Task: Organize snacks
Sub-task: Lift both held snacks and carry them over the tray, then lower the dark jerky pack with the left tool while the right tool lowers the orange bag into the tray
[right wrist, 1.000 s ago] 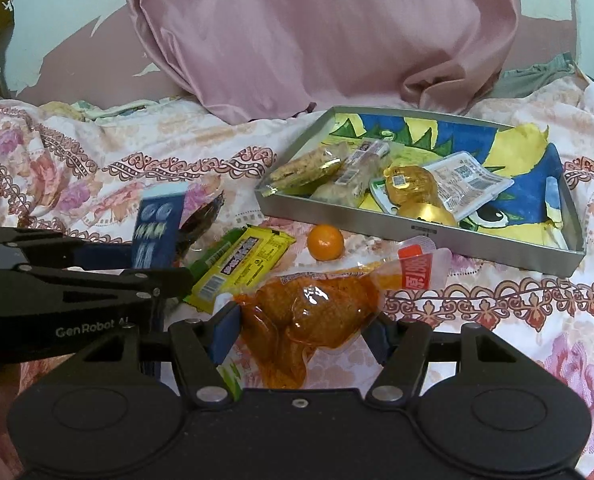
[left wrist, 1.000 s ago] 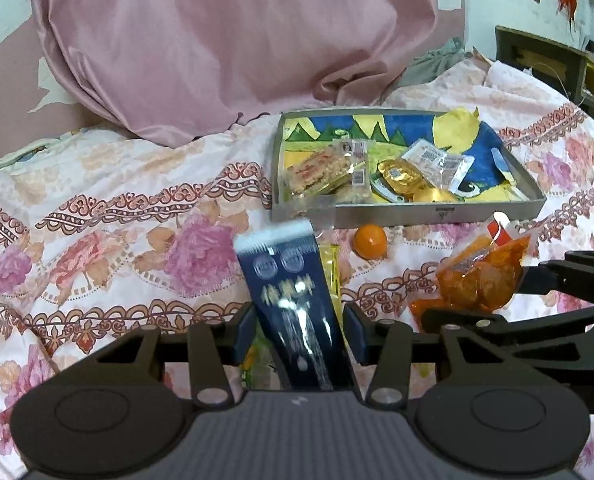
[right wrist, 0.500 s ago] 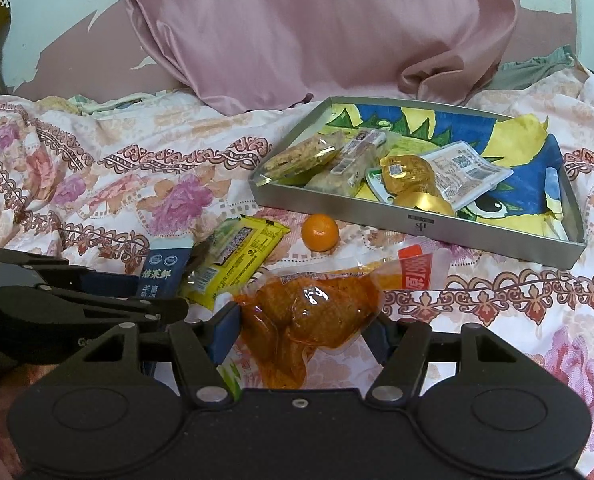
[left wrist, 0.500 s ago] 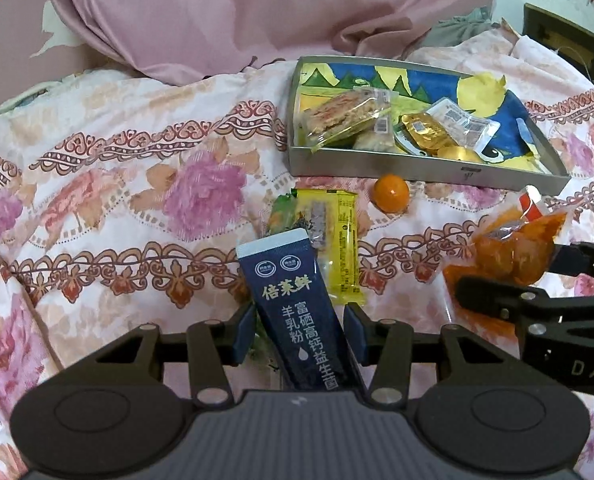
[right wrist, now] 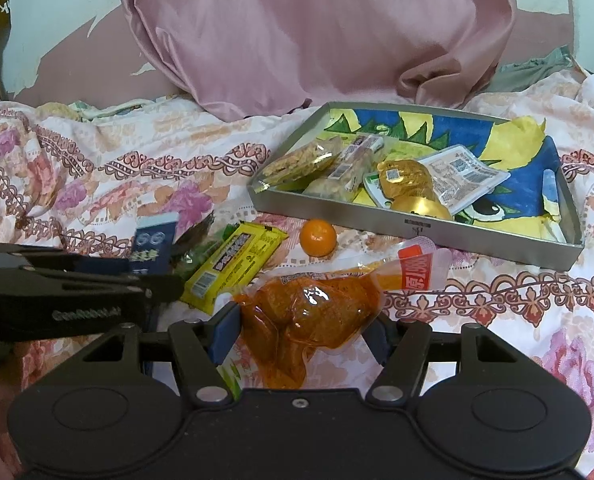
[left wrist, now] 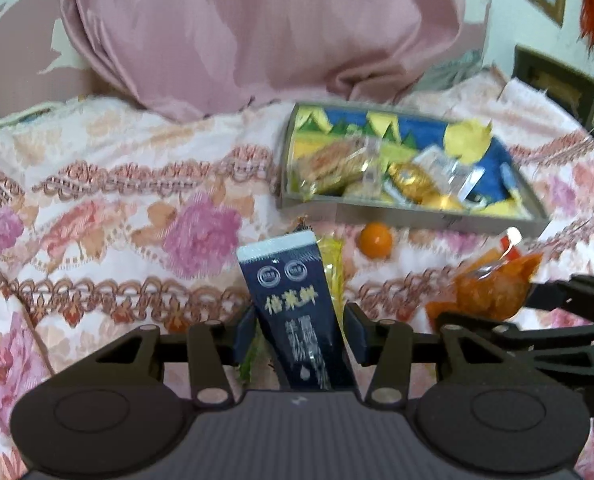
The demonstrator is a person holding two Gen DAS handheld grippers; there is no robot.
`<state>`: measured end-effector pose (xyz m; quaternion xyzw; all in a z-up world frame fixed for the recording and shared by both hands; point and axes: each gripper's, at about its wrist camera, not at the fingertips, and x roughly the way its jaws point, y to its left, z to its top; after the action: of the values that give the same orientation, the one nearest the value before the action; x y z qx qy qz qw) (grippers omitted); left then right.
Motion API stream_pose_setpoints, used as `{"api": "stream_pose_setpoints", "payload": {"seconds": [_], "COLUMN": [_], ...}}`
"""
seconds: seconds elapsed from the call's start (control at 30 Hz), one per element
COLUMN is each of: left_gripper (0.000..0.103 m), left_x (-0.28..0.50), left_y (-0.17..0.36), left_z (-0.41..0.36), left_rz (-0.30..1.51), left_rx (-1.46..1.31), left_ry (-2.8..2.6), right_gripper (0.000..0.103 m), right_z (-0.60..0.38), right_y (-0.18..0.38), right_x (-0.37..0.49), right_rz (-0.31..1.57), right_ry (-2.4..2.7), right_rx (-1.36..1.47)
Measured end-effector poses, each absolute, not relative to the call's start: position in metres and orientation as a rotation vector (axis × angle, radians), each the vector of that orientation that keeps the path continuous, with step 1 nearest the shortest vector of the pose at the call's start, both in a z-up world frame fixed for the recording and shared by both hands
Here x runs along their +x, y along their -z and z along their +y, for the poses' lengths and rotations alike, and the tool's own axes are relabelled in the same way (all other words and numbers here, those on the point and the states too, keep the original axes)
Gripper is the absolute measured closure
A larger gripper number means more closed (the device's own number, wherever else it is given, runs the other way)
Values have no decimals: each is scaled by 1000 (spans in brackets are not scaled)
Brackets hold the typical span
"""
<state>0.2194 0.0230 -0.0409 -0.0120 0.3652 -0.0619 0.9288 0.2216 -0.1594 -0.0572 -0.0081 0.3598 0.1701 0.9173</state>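
On the flowered bedspread [right wrist: 145, 152], your left tongs [left wrist: 299, 332] clamp the lower end of a dark blue sachet with a white top band [left wrist: 293, 300]. Its long axis runs away from you, top edge tipped slightly left and pointing toward the grey rectangular tray with a cartoon-print liner [right wrist: 417, 226]. Your right tongs [right wrist: 301, 330] grip a clear pouch of orange-red snack pieces [right wrist: 309, 308], its long axis slanting up and right, the red-and-white sealed end aimed at the tray's near wall. A yellow wrapped bar [right wrist: 237, 264] lies on the bedspread between the two tongs, slanted the same way, and a small orange fruit [right wrist: 318, 237] sits just in front of the tray's near wall. Wrapped snacks crowd the tray's left and middle; its right end shows bare liner. A pink satin pillow [right wrist: 317, 32] rises behind the tray's far edge.
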Motion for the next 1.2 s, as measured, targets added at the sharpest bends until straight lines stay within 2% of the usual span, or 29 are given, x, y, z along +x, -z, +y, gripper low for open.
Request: {"api": "stream_pose_setpoints", "payload": {"seconds": [0.5, 0.8, 1.1, 1.13, 1.17, 1.2], "left_gripper": [51, 51, 51, 57, 67, 68], "left_x": [204, 234, 297, 306, 314, 322], "left_y": [9, -2, 5, 8, 12, 16], "left_z": [17, -2, -32, -38, -44, -50], "left_rz": [544, 515, 502, 505, 508, 518], "left_rx": [-80, -100, -113, -114, -105, -98], "left_ry": [223, 270, 312, 317, 324, 326], "right_gripper": [37, 37, 37, 37, 37, 37], "right_z": [-167, -182, -214, -217, -220, -222], "right_y": [42, 28, 27, 29, 31, 34], "right_x": [218, 231, 273, 279, 285, 292], "right_rz": [646, 550, 473, 471, 468, 467], "right_ry": [-336, -307, -211, -200, -187, -173], "right_rx": [-10, 6, 49, 53, 55, 57]}}
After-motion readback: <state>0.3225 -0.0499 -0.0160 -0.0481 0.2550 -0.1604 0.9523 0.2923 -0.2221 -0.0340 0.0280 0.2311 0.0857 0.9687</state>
